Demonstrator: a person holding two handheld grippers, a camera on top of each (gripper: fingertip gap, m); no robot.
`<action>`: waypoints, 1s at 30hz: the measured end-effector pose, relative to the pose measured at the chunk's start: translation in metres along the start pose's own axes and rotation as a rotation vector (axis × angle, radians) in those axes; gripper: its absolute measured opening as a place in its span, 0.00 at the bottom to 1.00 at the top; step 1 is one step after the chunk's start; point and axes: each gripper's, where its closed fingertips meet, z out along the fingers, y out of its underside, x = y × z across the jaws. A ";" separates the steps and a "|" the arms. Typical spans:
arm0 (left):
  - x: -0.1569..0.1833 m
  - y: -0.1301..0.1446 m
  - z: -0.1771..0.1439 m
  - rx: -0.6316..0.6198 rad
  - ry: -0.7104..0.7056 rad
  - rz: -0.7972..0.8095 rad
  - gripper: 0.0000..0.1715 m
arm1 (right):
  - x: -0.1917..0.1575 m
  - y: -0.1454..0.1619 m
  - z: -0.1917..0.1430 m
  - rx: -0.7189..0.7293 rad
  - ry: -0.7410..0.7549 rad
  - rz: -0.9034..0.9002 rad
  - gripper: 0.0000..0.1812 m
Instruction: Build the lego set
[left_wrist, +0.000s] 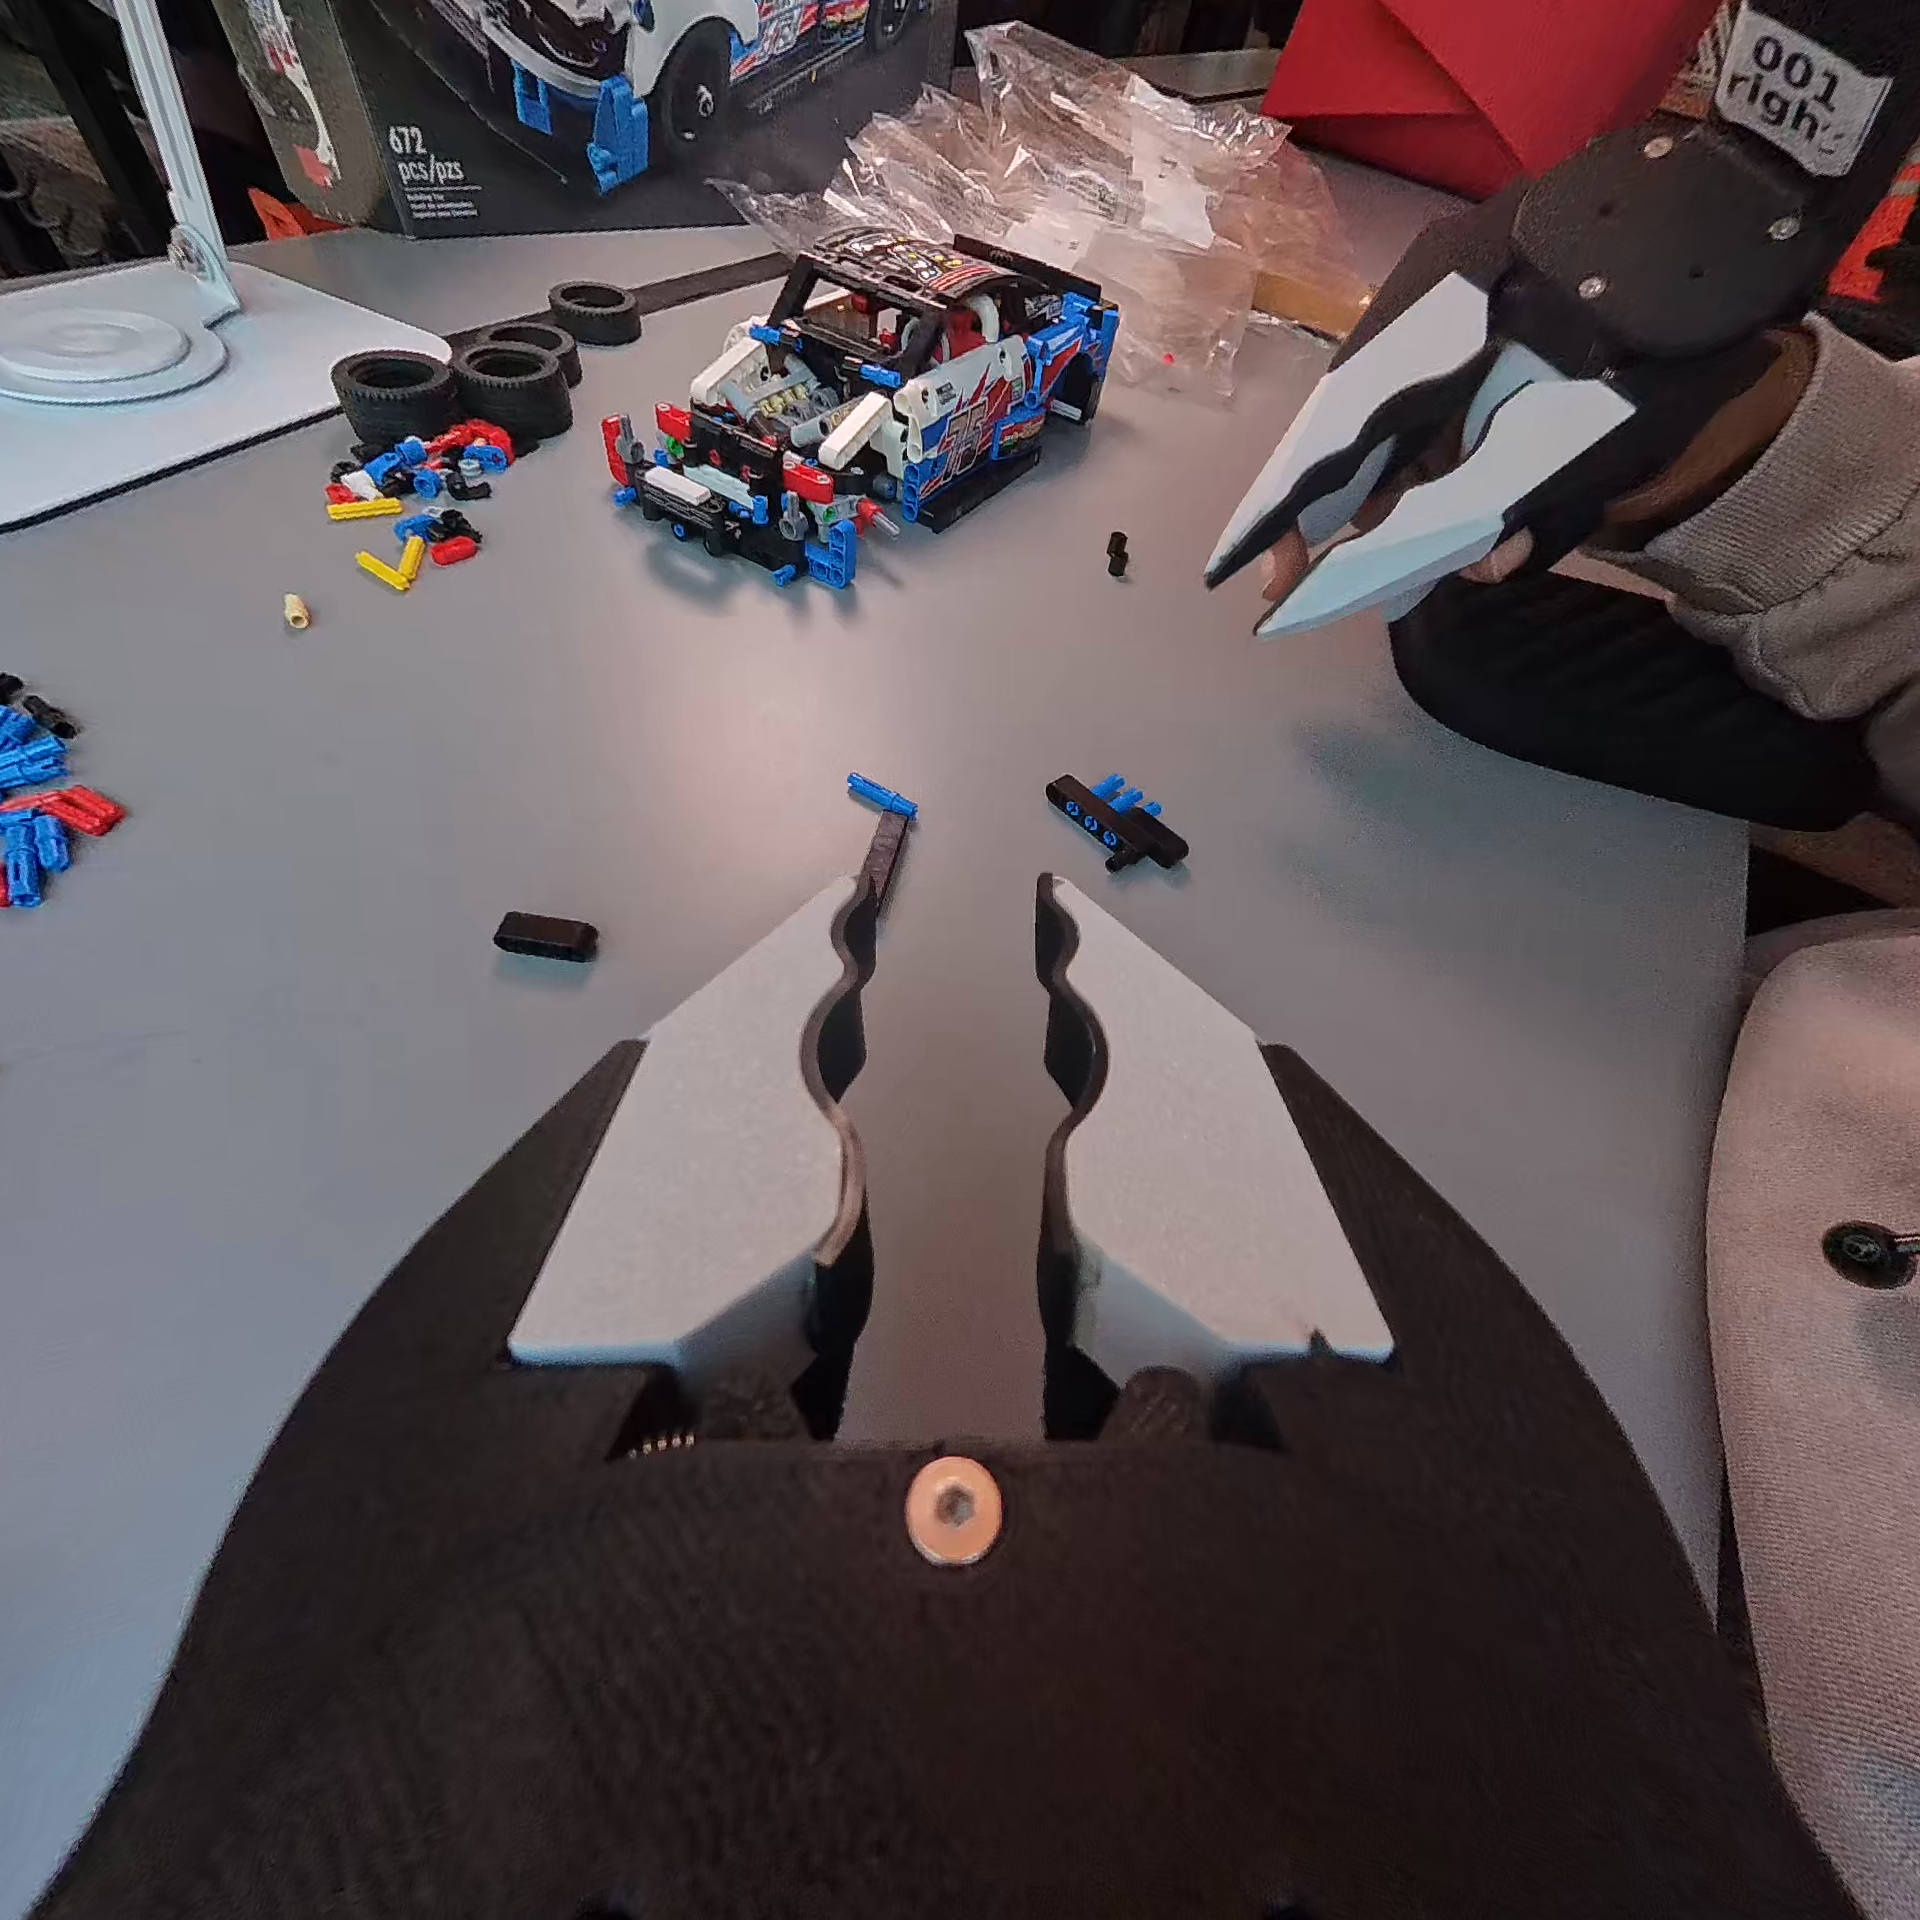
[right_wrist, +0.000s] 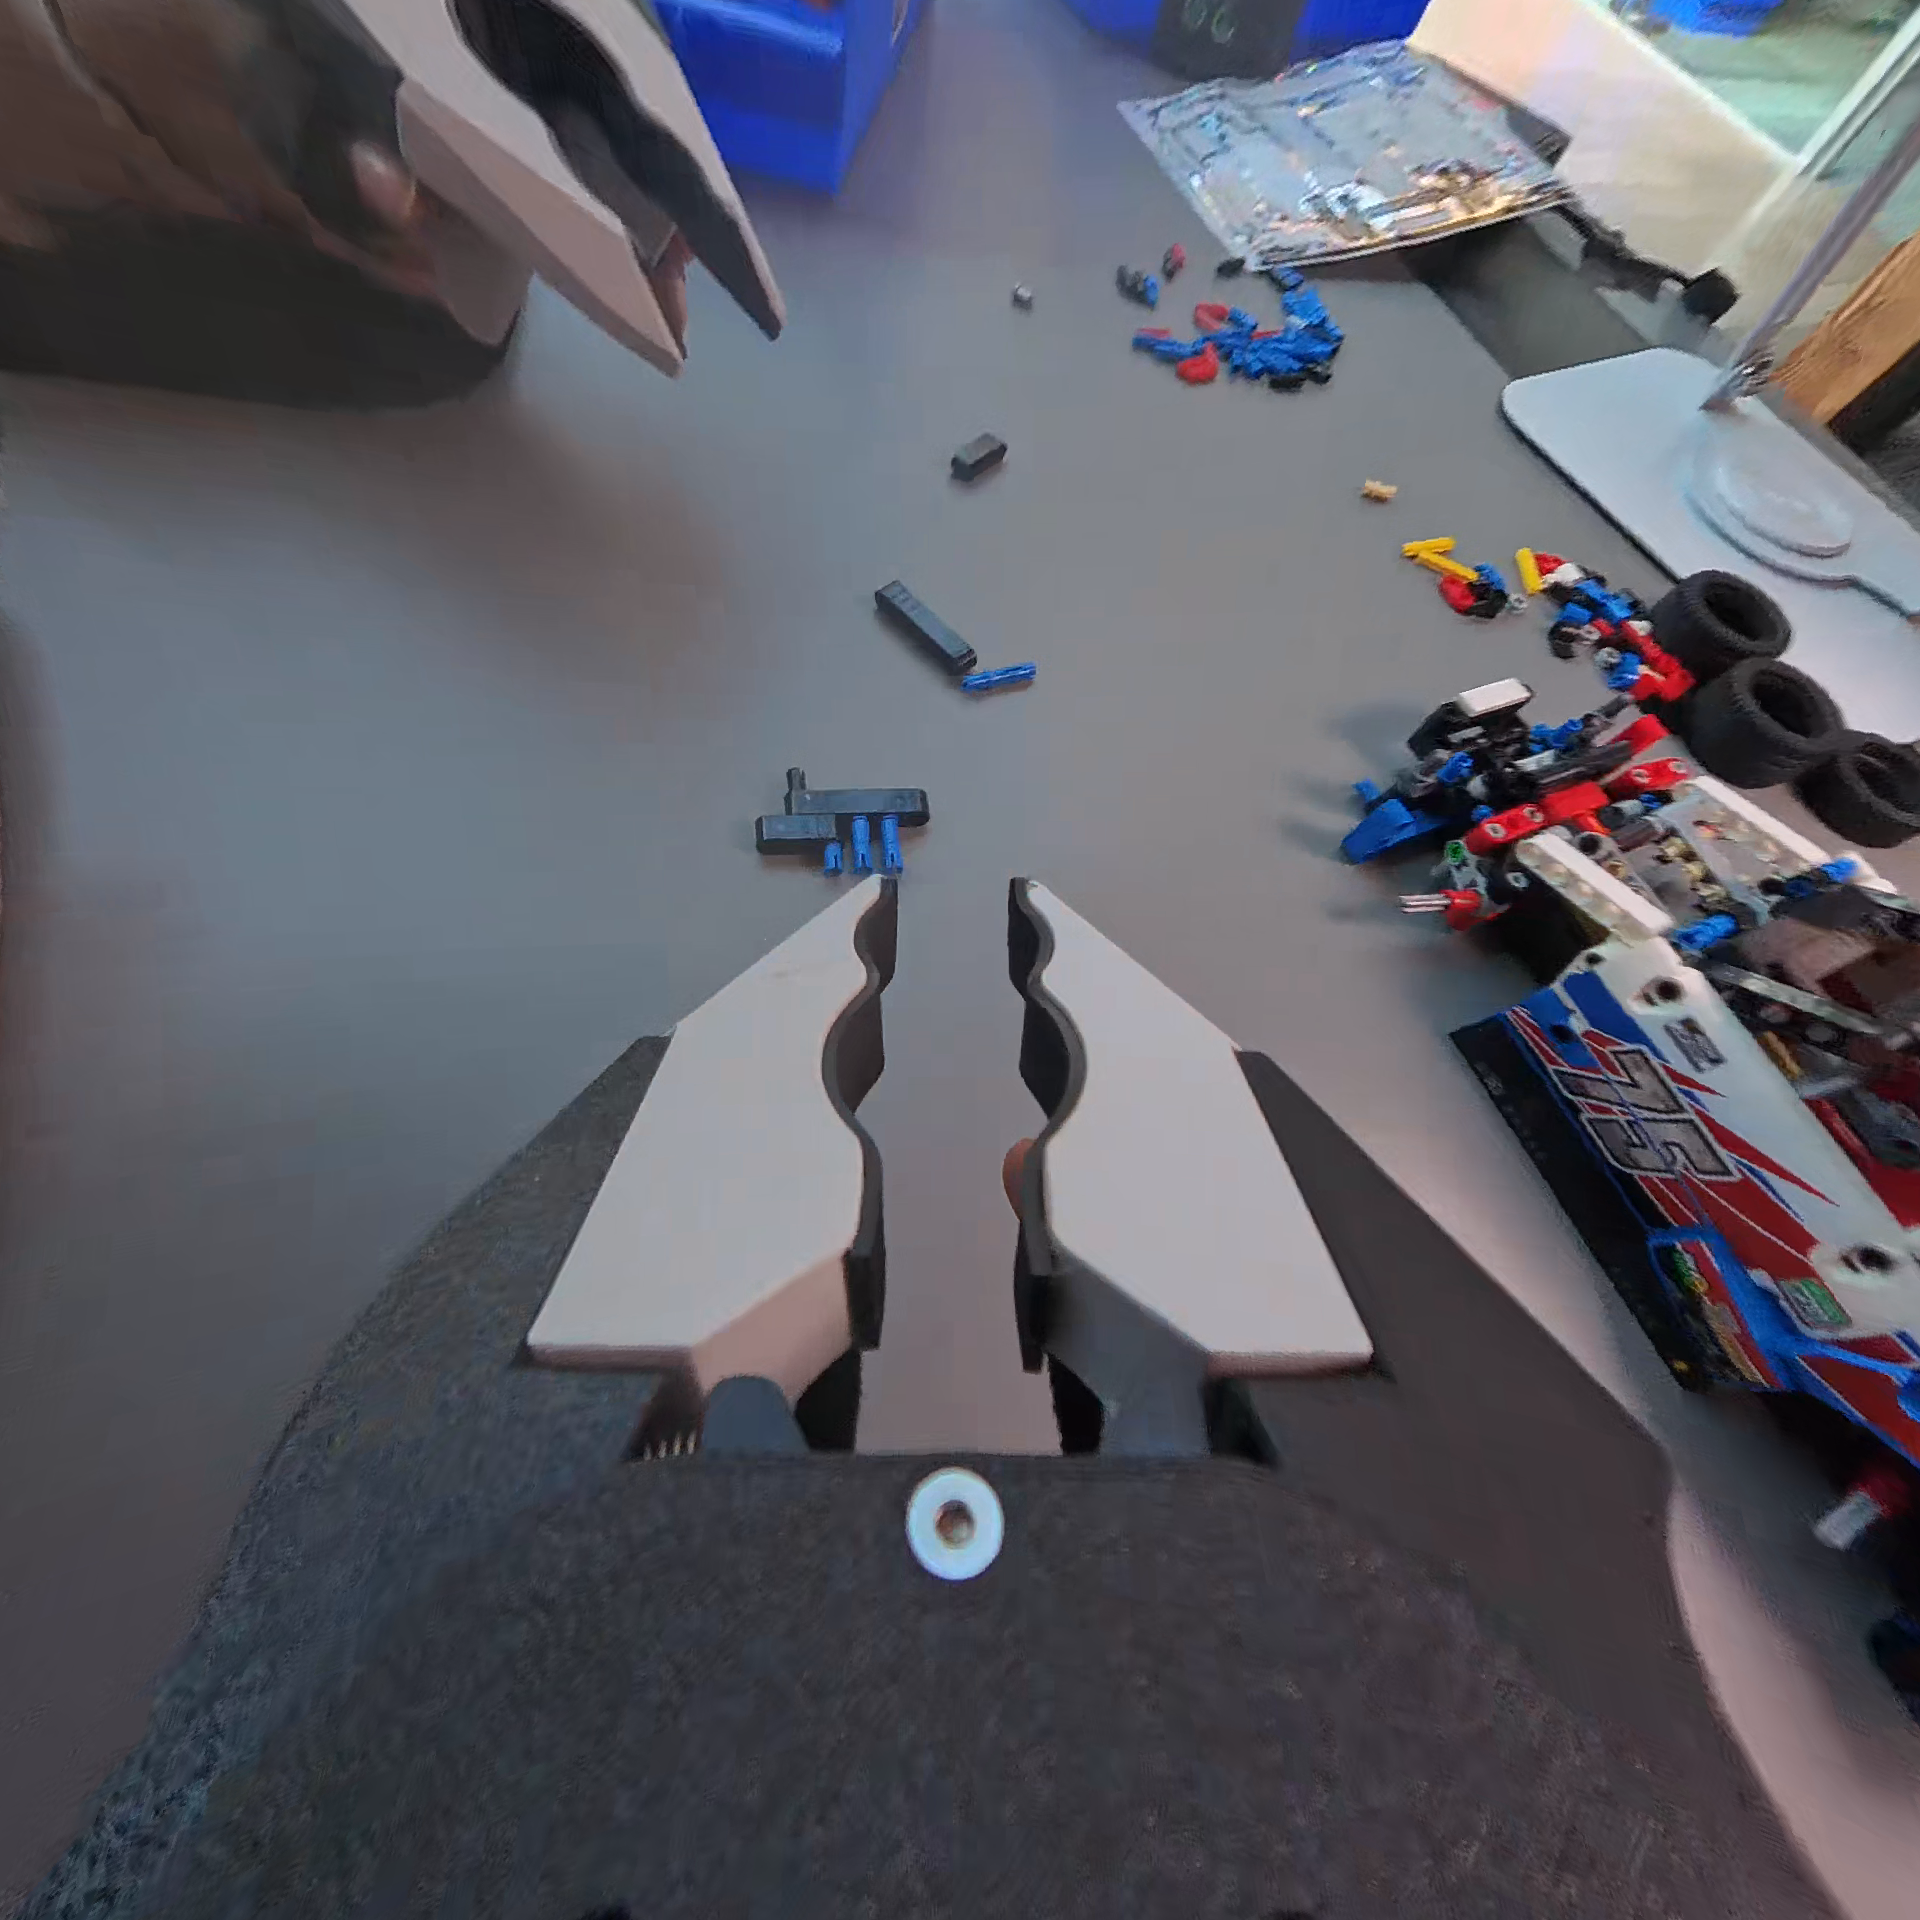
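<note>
The left hand-held gripper (left_wrist: 945, 883) hangs low over the grey surface (left_wrist: 623, 1039) with its fingers apart and nothing between them; a black beam (left_wrist: 888, 847) with a blue pin (left_wrist: 881, 794) at its far end lies just past the left fingertip. The right hand-held gripper (right_wrist: 951, 883) is also spread and empty, its tips just short of a small black assembly with blue pins (right_wrist: 842, 821). Between the two there is bare surface, with only a short black piece (left_wrist: 545, 935) lying loose. Farther out, the partly built lego car (left_wrist: 862, 405) sits mid-surface, four black tyres (left_wrist: 478, 379) and a scatter of small coloured parts (left_wrist: 426, 488) to its left. Beyond it are crumpled clear bags (left_wrist: 1060, 177) and the set's box (left_wrist: 582, 104). The surface's near edge (left_wrist: 1745, 935) runs close to the person's sleeve.
</note>
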 end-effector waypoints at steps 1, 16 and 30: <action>0.000 0.001 0.001 -0.005 0.004 -0.006 0.17 | -0.004 0.003 0.009 -0.027 -0.022 -0.019 0.09; -0.009 -0.002 -0.002 0.023 0.028 -0.117 0.16 | -0.025 0.020 0.051 -0.143 -0.163 -0.117 0.01; -0.001 0.004 0.003 -0.027 0.008 -0.014 0.15 | 0.044 -0.018 -0.018 0.175 0.160 0.104 0.10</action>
